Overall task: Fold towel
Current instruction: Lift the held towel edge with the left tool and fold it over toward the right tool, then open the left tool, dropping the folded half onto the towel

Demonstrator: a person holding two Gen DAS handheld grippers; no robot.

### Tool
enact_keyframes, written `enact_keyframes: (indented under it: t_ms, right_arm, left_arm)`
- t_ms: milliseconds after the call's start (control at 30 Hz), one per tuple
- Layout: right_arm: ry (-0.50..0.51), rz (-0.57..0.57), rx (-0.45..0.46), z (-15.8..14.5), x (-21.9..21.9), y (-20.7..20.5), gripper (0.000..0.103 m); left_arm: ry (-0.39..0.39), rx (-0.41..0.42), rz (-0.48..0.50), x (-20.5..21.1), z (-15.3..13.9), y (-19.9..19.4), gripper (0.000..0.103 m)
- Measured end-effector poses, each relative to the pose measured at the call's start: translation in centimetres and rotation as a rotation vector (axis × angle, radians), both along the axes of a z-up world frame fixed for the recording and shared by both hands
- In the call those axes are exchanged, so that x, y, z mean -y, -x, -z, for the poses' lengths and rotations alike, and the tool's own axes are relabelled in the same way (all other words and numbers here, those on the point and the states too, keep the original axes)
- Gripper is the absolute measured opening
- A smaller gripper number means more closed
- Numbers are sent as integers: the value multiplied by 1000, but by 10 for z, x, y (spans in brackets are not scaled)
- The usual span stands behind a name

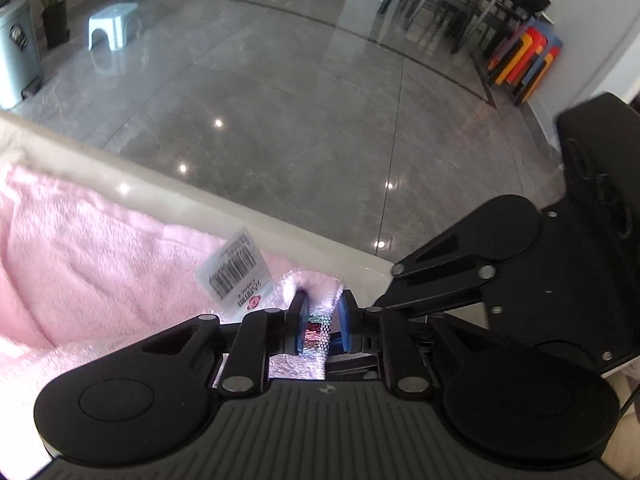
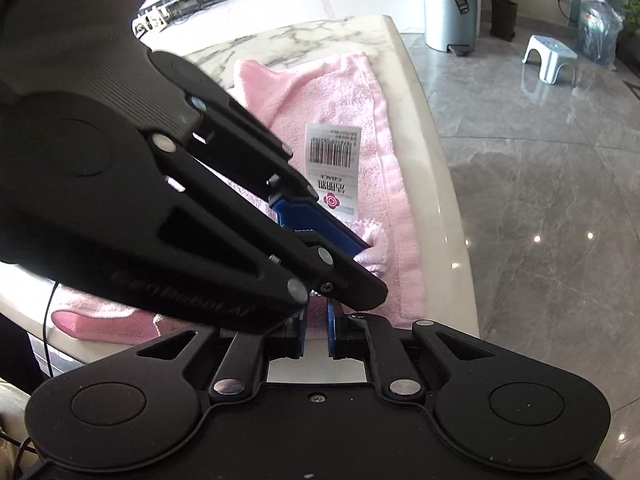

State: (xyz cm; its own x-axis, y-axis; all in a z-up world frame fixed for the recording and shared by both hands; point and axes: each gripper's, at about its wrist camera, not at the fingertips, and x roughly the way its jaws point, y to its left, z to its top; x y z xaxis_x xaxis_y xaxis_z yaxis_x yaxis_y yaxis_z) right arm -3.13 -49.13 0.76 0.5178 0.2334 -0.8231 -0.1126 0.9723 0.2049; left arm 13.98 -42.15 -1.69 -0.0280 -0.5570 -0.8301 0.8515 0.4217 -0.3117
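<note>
The pink towel (image 2: 340,92) lies along the right edge of the marble desk (image 2: 432,168), its barcode tag (image 2: 334,164) face up at mid-frame. At lower centre the left gripper (image 1: 322,318) has its 2 fingers (image 1: 298,312) slightly parted around a towel corner. The right gripper (image 2: 316,334) is nearly closed, pink cloth between its fingers; whether they pinch it, I cannot tell.
</note>
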Motion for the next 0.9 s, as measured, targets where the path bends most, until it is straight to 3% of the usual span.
enact_keyframes:
  t_ms: [200, 533, 900]
  right_arm:
    - [6, 6, -29, -10, 8, 10, 11]
    - [63, 66, -4, -19, 23, 11, 29]
    - [174, -10, -37, -12, 11, -16, 29]
  left_arm:
    - [31, -7, -30, -6, -3, 0, 47]
    - [10, 103, -97, -67, -35, 41, 48]
    - [-135, 171, -268, -125, -34, 87, 48]
